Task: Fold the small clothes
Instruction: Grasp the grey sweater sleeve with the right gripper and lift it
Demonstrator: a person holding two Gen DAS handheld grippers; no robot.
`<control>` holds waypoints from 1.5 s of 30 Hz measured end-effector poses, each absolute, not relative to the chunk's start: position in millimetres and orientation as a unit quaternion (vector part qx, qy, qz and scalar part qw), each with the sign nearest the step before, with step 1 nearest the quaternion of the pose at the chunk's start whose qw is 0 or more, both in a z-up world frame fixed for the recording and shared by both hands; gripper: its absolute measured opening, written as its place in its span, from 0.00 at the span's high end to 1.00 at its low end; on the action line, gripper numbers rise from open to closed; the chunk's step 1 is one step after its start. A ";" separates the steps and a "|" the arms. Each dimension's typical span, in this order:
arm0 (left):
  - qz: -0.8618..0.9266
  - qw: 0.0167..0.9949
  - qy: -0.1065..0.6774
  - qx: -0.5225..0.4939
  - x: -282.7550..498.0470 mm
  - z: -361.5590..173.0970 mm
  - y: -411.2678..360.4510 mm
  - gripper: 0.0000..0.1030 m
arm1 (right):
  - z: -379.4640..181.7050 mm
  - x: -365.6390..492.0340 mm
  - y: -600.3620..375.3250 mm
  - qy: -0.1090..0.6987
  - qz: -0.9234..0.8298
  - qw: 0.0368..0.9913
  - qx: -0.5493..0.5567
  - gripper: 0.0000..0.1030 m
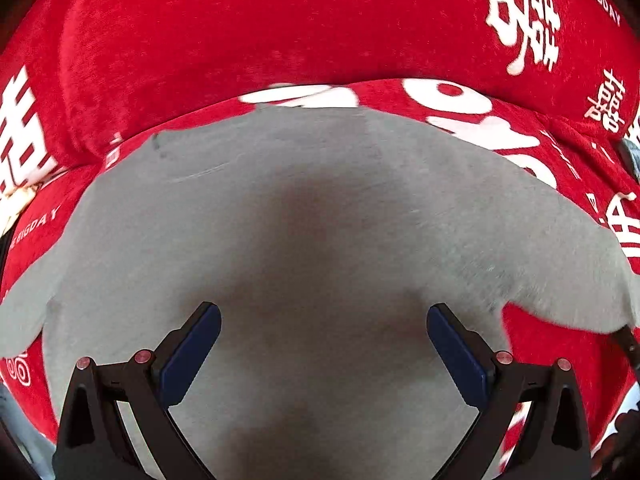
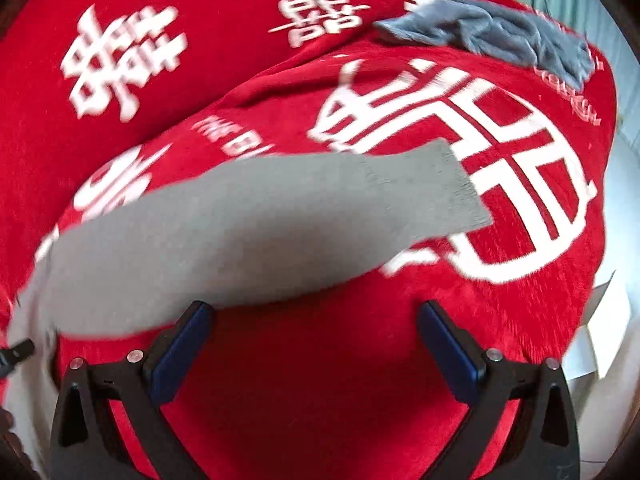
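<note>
A grey sock (image 2: 240, 224) lies flat on a red blanket with white characters (image 2: 360, 380); its ribbed cuff points right. In the left wrist view the same grey sock (image 1: 320, 208) fills the middle. My left gripper (image 1: 324, 316) is open, just above the sock, holding nothing. My right gripper (image 2: 314, 312) is open and empty over the red blanket, just in front of the sock's near edge.
A crumpled blue-grey garment (image 2: 500, 36) lies at the far right of the blanket. A red cushion with white characters (image 1: 280, 28) rises behind the sock. The blanket's right edge drops to a pale floor (image 2: 612, 340).
</note>
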State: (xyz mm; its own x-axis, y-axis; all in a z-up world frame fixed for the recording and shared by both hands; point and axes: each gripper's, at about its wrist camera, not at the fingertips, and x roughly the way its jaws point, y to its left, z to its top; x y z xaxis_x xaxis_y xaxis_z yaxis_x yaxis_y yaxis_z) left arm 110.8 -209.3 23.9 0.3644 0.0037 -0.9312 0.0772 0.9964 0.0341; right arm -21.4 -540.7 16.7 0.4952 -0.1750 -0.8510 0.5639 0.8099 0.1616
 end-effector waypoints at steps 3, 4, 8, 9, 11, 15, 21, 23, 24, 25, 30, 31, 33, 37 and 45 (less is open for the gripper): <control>-0.025 0.823 0.566 0.041 120.0 16.9 -224.7 0.00 | 12.0 -13.9 -569.2 0.432 -0.205 0.842 0.248 0.01; -0.025 0.822 0.567 0.042 121.3 15.1 -228.5 0.00 | 10.4 -10.4 -577.9 0.425 -0.199 0.843 0.264 0.01; -0.026 0.825 0.563 0.034 130.4 12.7 -234.4 0.00 | 4.6 8.1 -599.4 0.406 -0.174 0.840 0.315 0.06; -0.028 0.825 0.564 0.026 132.4 13.7 -232.1 0.00 | 5.2 9.7 -604.6 0.399 -0.162 0.839 0.331 0.08; -0.023 0.828 0.560 0.011 134.5 17.4 -223.4 0.00 | 7.6 6.0 -612.8 0.382 -0.130 0.835 0.375 0.08; -0.011 0.829 0.559 -0.014 136.3 18.7 -210.2 0.00 | 5.8 -19.1 -623.5 0.344 -0.089 0.821 0.446 0.07; -0.018 0.823 0.567 0.002 137.4 3.4 -229.8 0.00 | 3.4 1.6 -623.1 0.367 -0.092 0.836 0.397 0.30; -0.024 0.823 0.567 0.013 137.9 0.6 -236.2 0.00 | 4.5 14.8 -617.7 0.392 -0.106 0.844 0.350 0.63; -0.023 0.824 0.566 0.016 138.7 1.2 -236.8 0.00 | 4.9 19.5 -615.9 0.403 -0.113 0.846 0.329 0.90; -0.022 0.825 0.565 0.015 140.6 2.9 -235.2 0.00 | 6.1 20.9 -616.8 0.410 -0.118 0.846 0.320 0.94; 0.011 0.826 0.563 -0.014 156.0 5.5 -216.8 0.00 | 18.0 4.1 -624.8 0.387 -0.167 0.858 0.293 0.94; 0.011 0.821 0.571 -0.017 161.8 1.5 -218.0 0.00 | 15.5 7.6 -620.0 0.399 -0.171 0.858 0.275 0.94; 0.008 0.816 0.578 -0.006 167.3 -6.7 -228.1 0.00 | 11.8 14.2 -612.1 0.413 -0.182 0.859 0.241 0.94; 0.014 0.832 0.552 0.044 160.1 -7.6 -255.9 0.00 | 9.6 17.4 -613.0 0.419 -0.195 0.856 0.230 0.94; -0.053 0.831 0.553 0.022 97.8 -3.7 -253.4 0.00 | 11.2 26.2 -606.1 0.442 -0.206 0.852 0.189 0.94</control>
